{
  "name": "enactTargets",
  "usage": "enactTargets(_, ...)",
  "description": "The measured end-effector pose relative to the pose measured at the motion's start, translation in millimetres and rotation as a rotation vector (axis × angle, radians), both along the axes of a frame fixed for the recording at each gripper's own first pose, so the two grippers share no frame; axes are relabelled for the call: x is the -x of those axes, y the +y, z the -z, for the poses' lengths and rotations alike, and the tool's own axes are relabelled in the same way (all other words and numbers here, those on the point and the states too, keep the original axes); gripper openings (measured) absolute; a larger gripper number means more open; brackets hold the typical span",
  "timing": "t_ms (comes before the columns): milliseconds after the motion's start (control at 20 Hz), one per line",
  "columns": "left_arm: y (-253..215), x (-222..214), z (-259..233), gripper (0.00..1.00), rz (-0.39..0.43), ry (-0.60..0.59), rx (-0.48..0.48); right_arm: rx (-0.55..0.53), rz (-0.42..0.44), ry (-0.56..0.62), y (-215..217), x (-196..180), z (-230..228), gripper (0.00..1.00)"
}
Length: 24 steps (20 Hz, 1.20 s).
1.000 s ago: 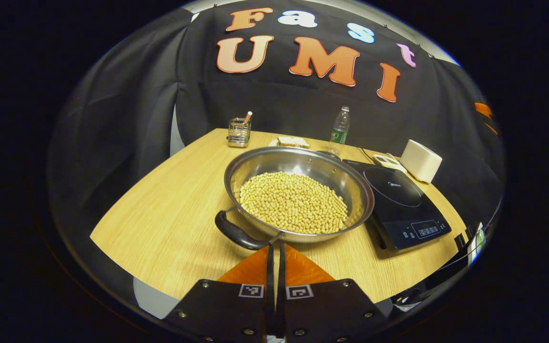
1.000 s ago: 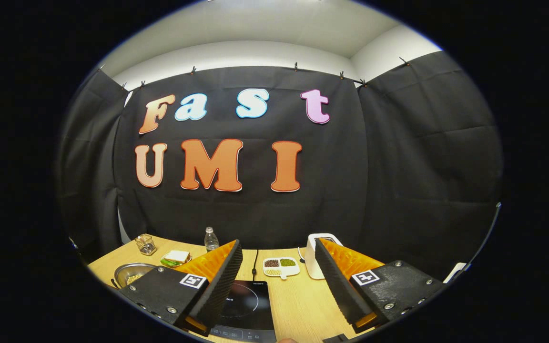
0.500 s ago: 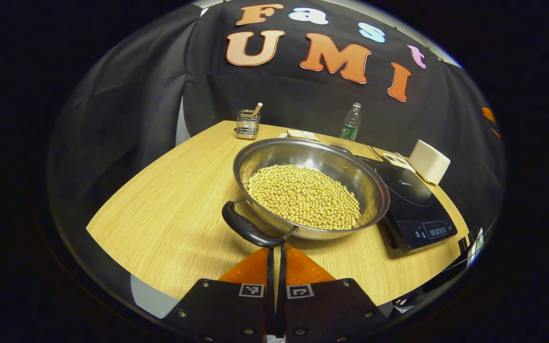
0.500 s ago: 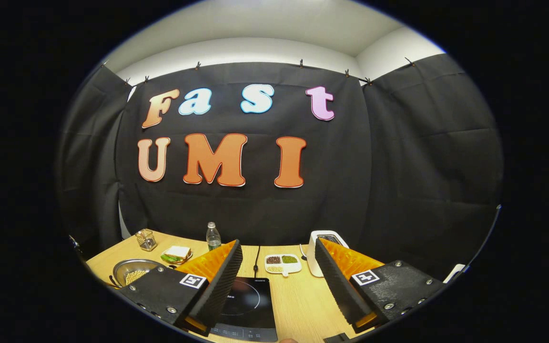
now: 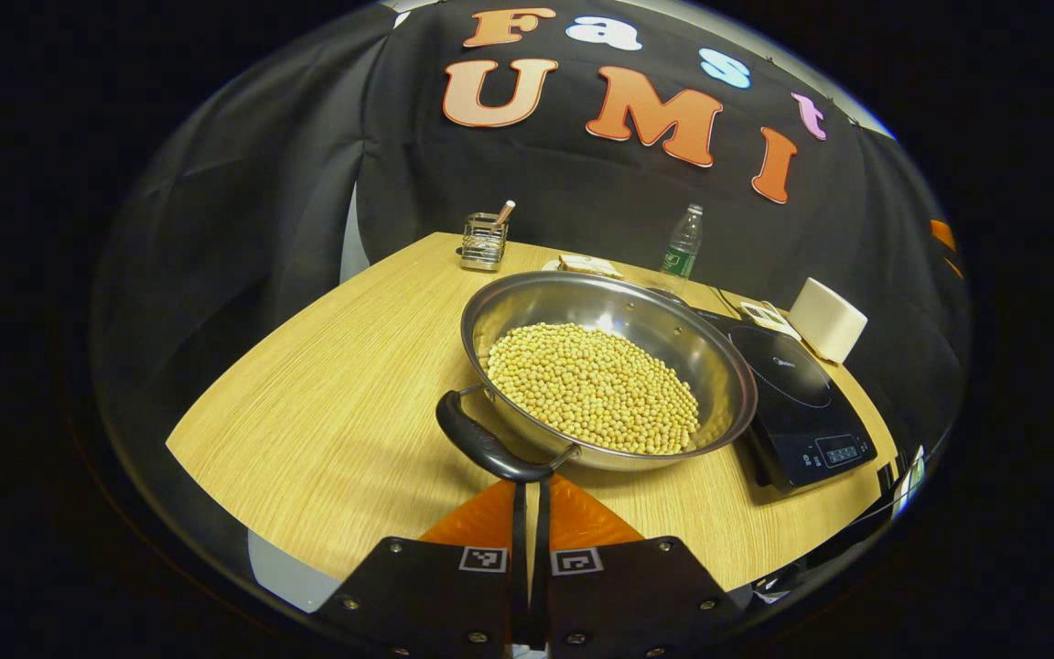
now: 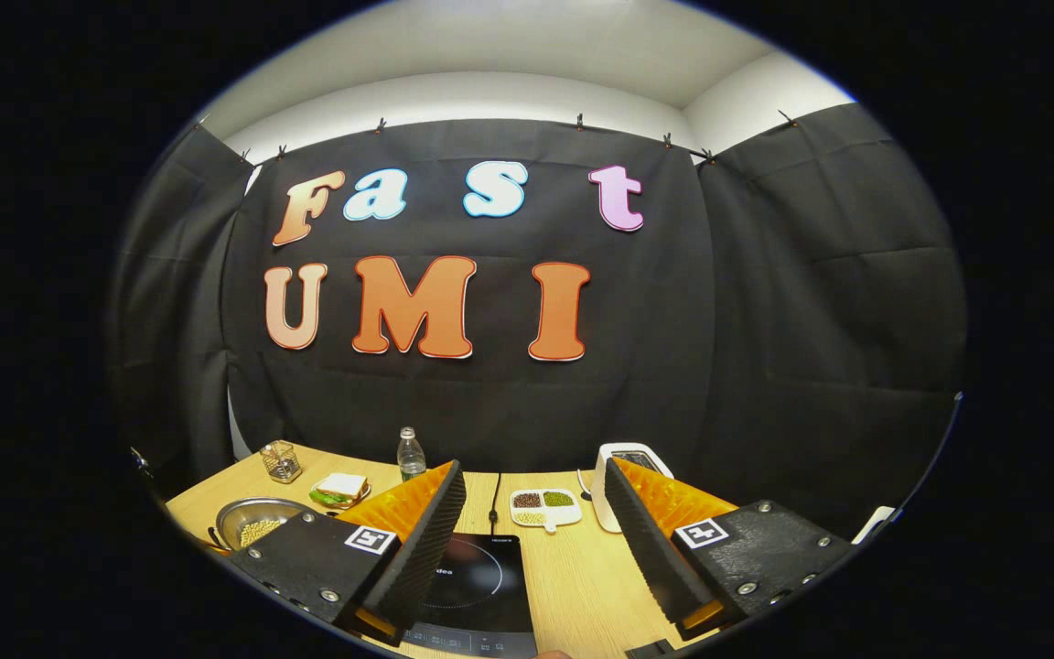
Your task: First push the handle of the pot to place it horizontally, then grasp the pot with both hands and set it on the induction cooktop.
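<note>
Clearly the task is at its first step. In the left gripper view the left tool (image 5: 528,490) is clenched with nothing between its fingers, its tip right at the near black handle (image 5: 483,446) of the pot (image 5: 609,371), placed to nudge it; whether they touch I cannot tell. The pot sits on the counter (image 5: 326,403), just left of the induction cooktop (image 5: 801,403), its rim seeming to overlap the cooktop's edge. Both the two-handed grasp and the lift onto the cooktop remain to do. The pot is a wide, shallow steel pan, heaped with pale beans (image 5: 596,384), so I judge it heavy and apt to spill if tipped. In the right gripper view the right tool (image 6: 534,522) hangs released above the cooktop's near end, well apart from the pot.
</note>
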<state>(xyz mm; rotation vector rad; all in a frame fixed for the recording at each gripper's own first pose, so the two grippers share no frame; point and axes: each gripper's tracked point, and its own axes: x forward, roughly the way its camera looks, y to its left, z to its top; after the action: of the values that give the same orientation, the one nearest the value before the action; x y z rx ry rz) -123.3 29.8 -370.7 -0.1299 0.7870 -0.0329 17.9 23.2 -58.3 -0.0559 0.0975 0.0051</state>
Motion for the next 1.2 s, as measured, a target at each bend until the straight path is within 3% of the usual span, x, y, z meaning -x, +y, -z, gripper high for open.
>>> enactTargets(150,10.6,-7.5,2.7,0.02,0.015,-0.004,-0.035,0.0,0.004,0.003,-0.2,-2.4,1.6,0.95)
enactTargets(1200,65.2,-51.6,8.3,0.02,0.014,0.012,-0.019,-0.007,0.036,0.007,7.4,-3.0,5.9,0.95)
